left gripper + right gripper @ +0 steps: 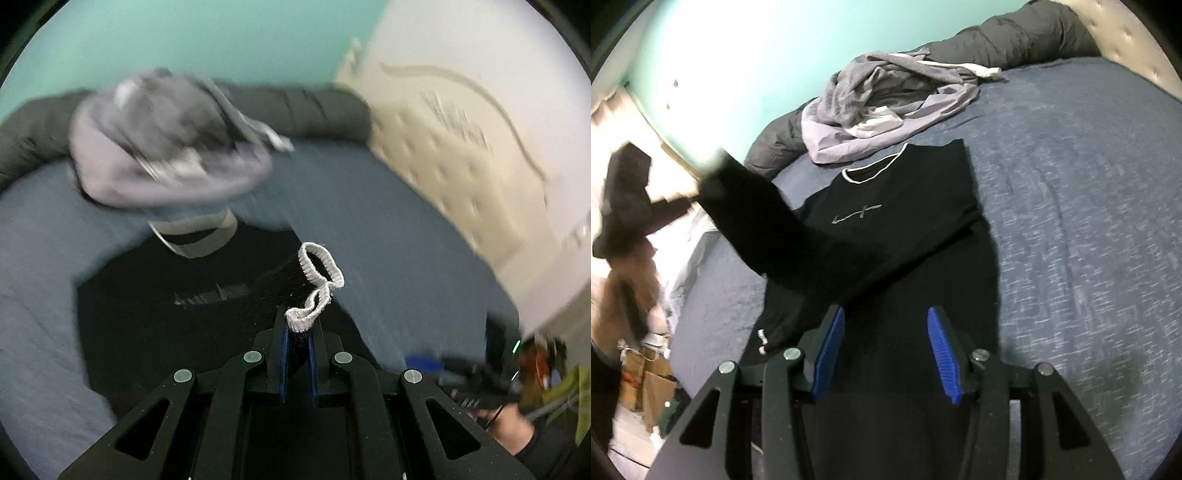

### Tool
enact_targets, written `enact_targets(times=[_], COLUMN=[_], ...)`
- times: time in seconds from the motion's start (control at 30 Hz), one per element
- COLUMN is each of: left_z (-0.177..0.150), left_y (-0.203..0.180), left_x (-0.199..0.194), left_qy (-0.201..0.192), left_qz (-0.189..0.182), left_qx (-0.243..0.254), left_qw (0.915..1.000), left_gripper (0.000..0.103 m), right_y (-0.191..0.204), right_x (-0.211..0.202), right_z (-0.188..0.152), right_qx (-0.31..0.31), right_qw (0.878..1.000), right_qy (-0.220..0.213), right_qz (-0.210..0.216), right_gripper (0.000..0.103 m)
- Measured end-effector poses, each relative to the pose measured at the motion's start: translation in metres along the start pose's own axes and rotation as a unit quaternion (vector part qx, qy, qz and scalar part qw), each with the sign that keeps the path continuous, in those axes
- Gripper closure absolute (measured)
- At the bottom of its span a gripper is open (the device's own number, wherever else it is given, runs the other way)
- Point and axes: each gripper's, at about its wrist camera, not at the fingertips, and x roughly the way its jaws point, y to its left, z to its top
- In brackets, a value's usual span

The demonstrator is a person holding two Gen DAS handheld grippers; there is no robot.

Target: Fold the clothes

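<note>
A black long-sleeved top (pixel 905 206) with a white-edged collar lies flat, front up, on the blue bedcover (pixel 1071 221). My left gripper (pixel 297 332) is shut on the end of one black sleeve, whose white ribbed cuff (pixel 321 280) sticks out past the pads. In the right wrist view that sleeve (pixel 768 221) rises off the bed toward the upper left, where the left gripper (pixel 628 192) is a dark blur. My right gripper (pixel 886 347) hovers open over the top's lower part, with nothing pressed between its blue pads (pixel 942 354).
A heap of grey and white clothes (pixel 886 96) lies just beyond the collar. A dark rolled duvet (pixel 1015 33) runs along the teal wall, and a beige tufted headboard (pixel 443 155) stands at the side. Cardboard boxes (pixel 646 376) sit on the floor beside the bed.
</note>
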Motion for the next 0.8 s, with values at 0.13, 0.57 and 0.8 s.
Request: enact_targets(times=[0.13,0.57,0.8], left_z=[-0.053,-0.093,-0.116], left_y=[-0.018,0.038,0.095], left_x=[0.068,0.03,0.006], left_qy=[0.067,0.065,0.074], left_qz=[0.0,0.01,0.05], left_qx=[0.015,-0.05,-0.095], left_qw=[0.9976,0.9966,0.9915], left_gripper=[0.094,0.049,0.049], right_y=[-0.011,-0.001,0.009], right_x=[0.007,0.054,0.094], right_z=[-0.004,-0.004,0.002], right_qx=[0.029,0.05,0.032], right_qw=[0.999,0.996,0.994], right_qy=[0.017,0.068,0.105], right_qz=[0.005,0.035,0.005], right_gripper=[0.055,0.046,0.044])
